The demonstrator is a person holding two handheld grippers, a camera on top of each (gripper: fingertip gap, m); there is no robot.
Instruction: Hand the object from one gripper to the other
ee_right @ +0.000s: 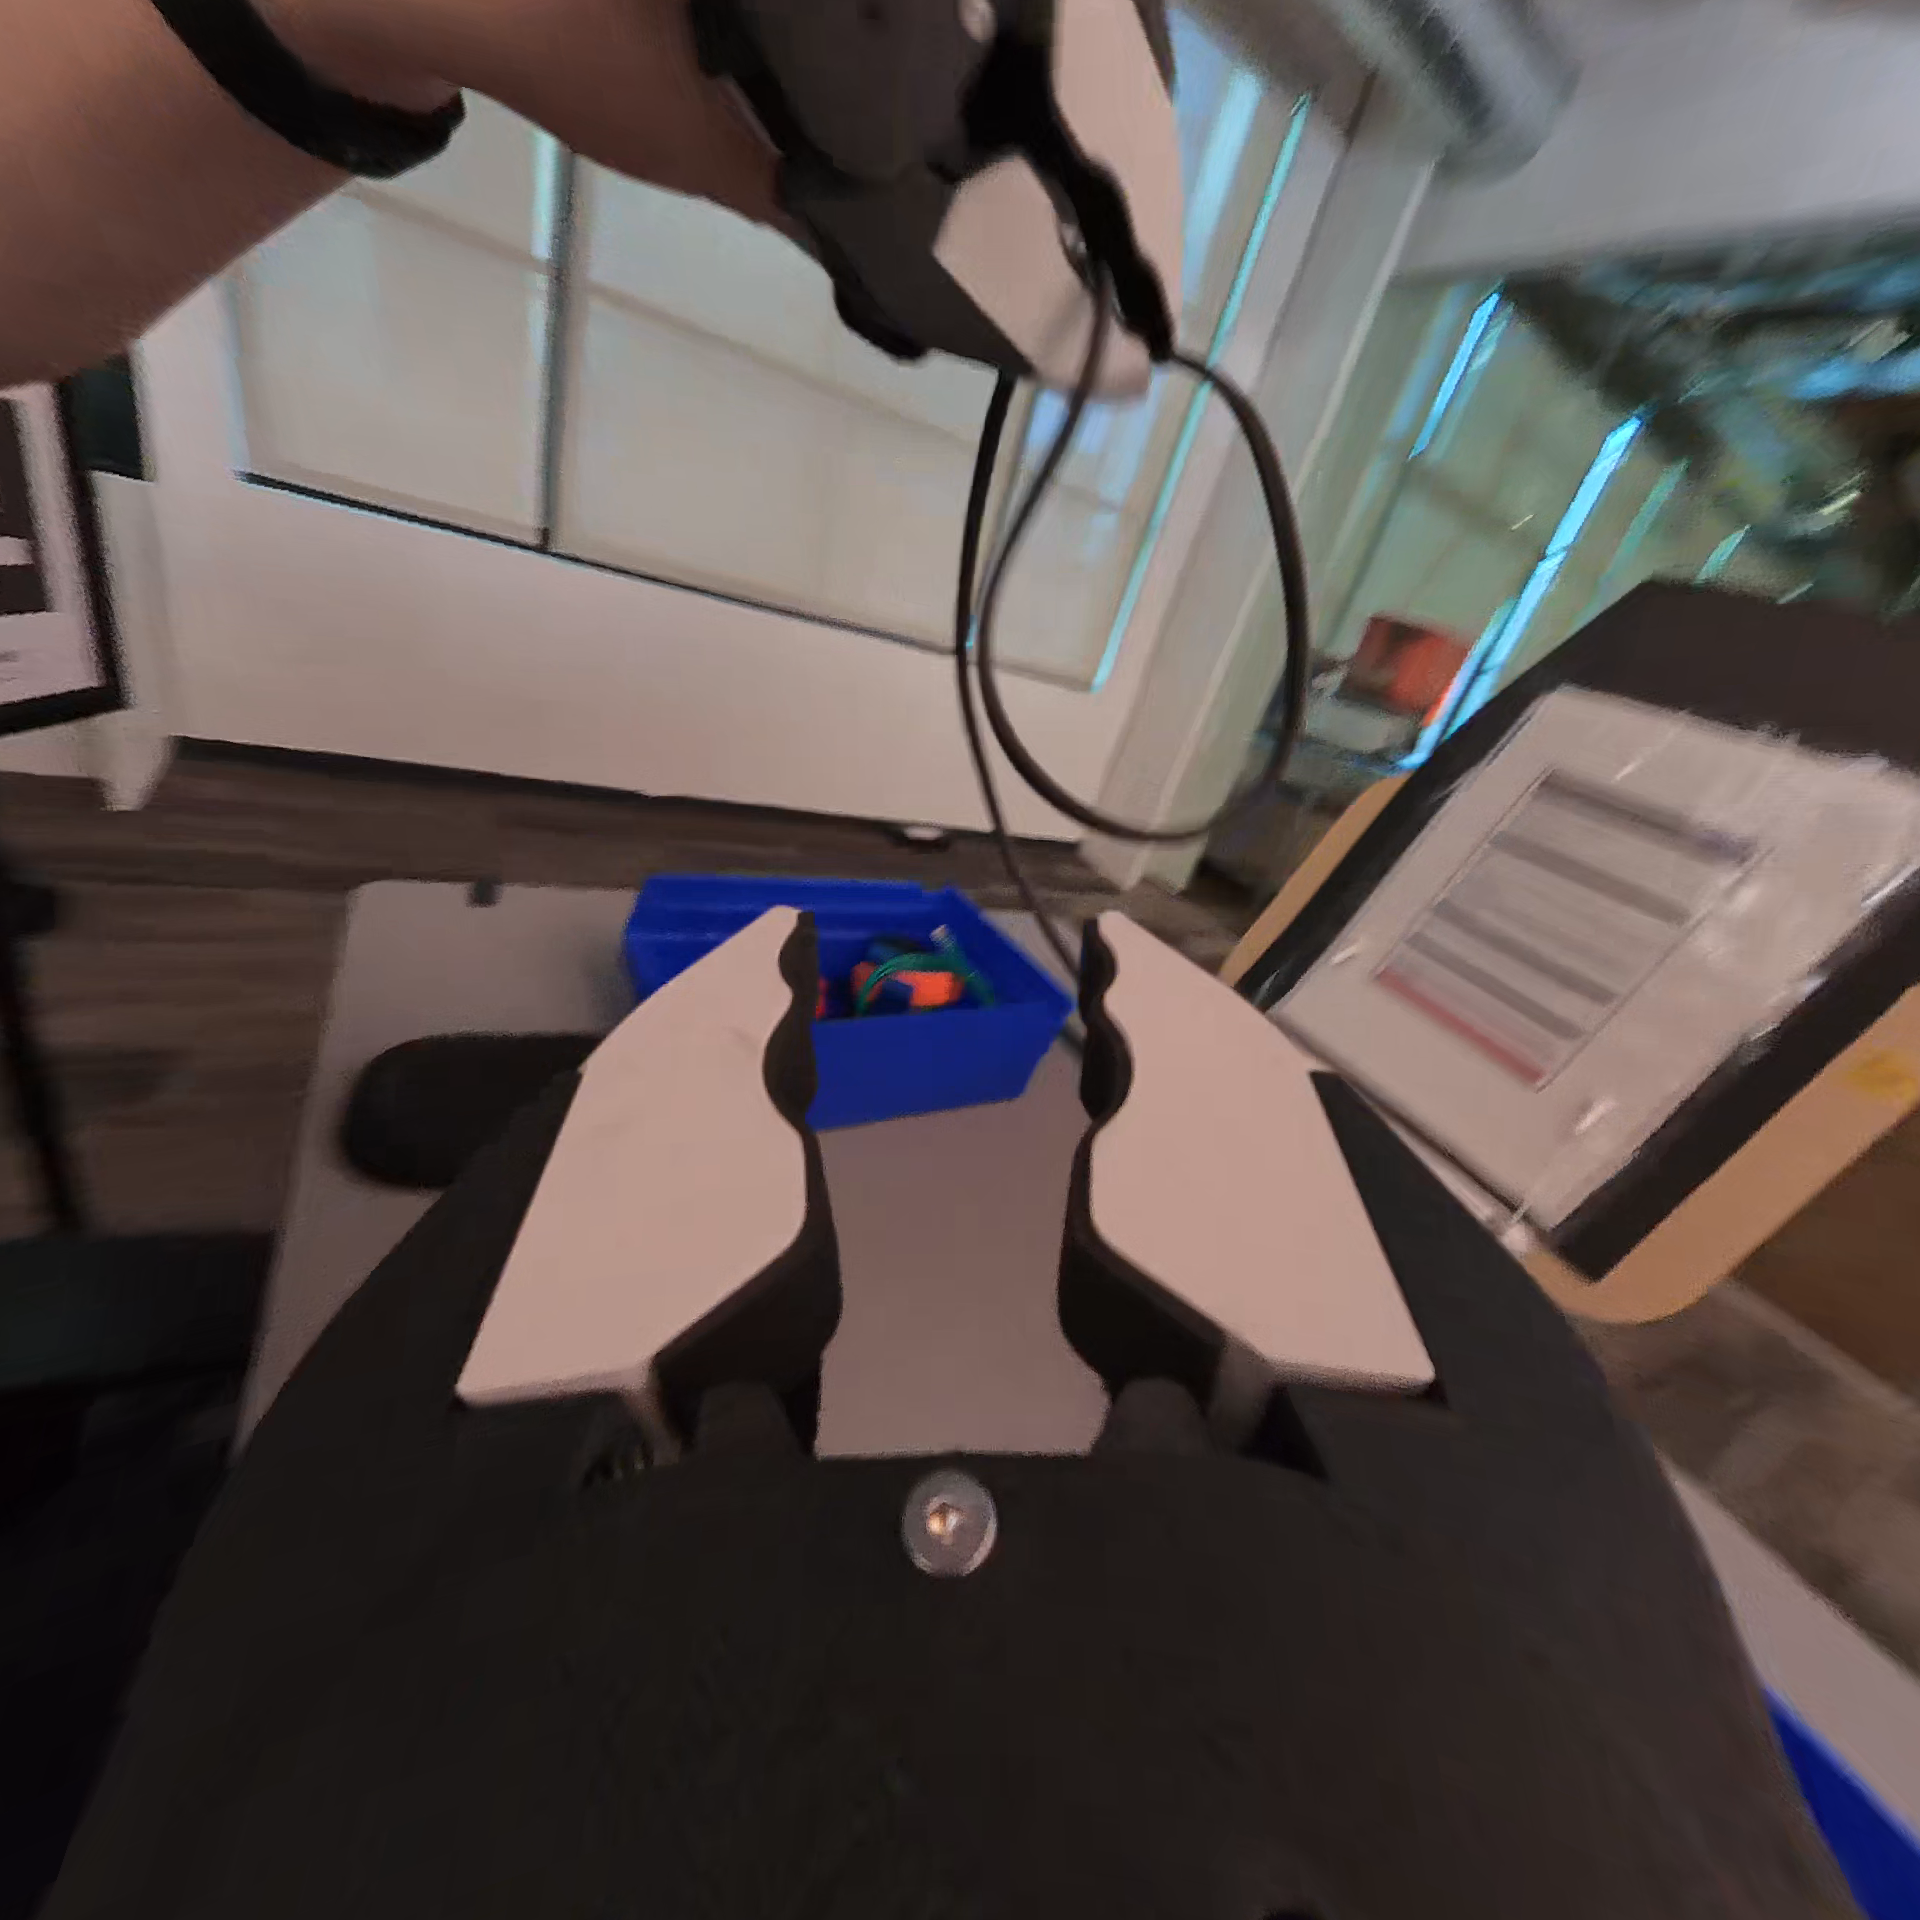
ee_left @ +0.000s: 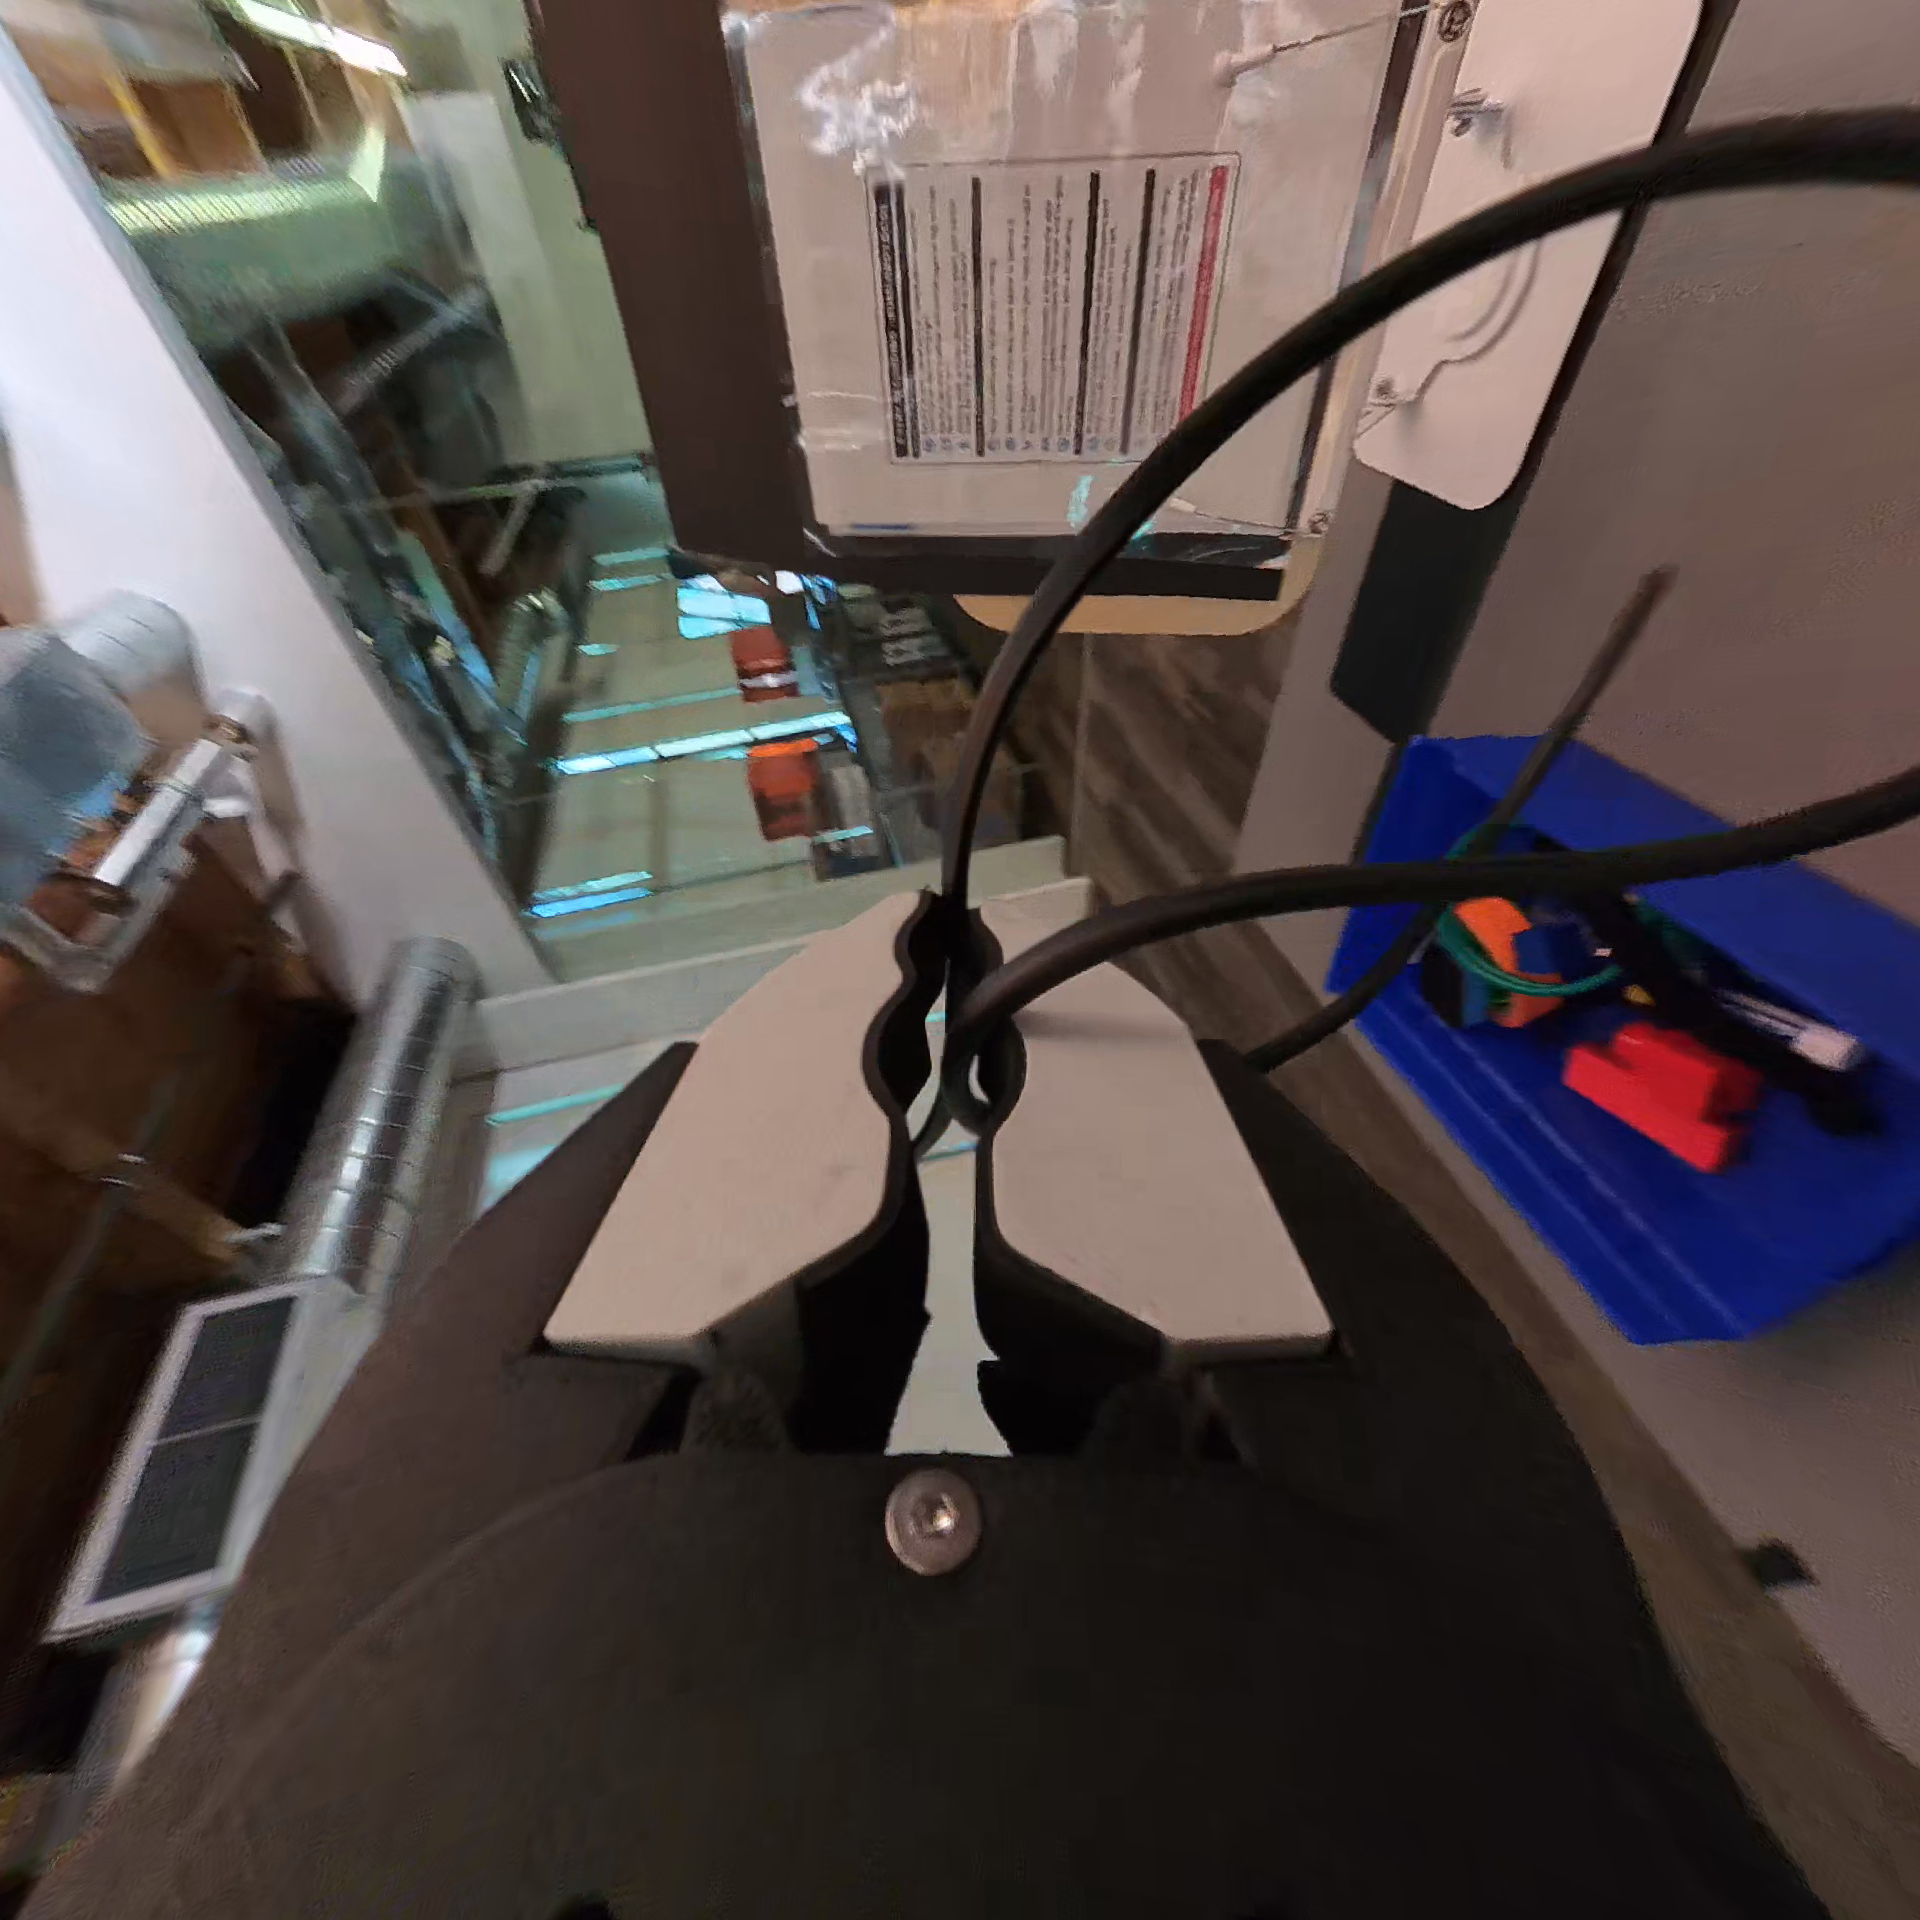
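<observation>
The left gripper is pinching the black cable between its fingers, dangling loops for the taking. The right gripper is waiting below, fingers spread, cable beyond its tips.

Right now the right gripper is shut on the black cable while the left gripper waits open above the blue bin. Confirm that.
Not quite: the grippers are swapped. The left gripper is shut on the black cable, as the left wrist view shows, with the cable pinched between its fingers. The right gripper is the one waiting open, empty, facing the blue bin in the right wrist view.
</observation>
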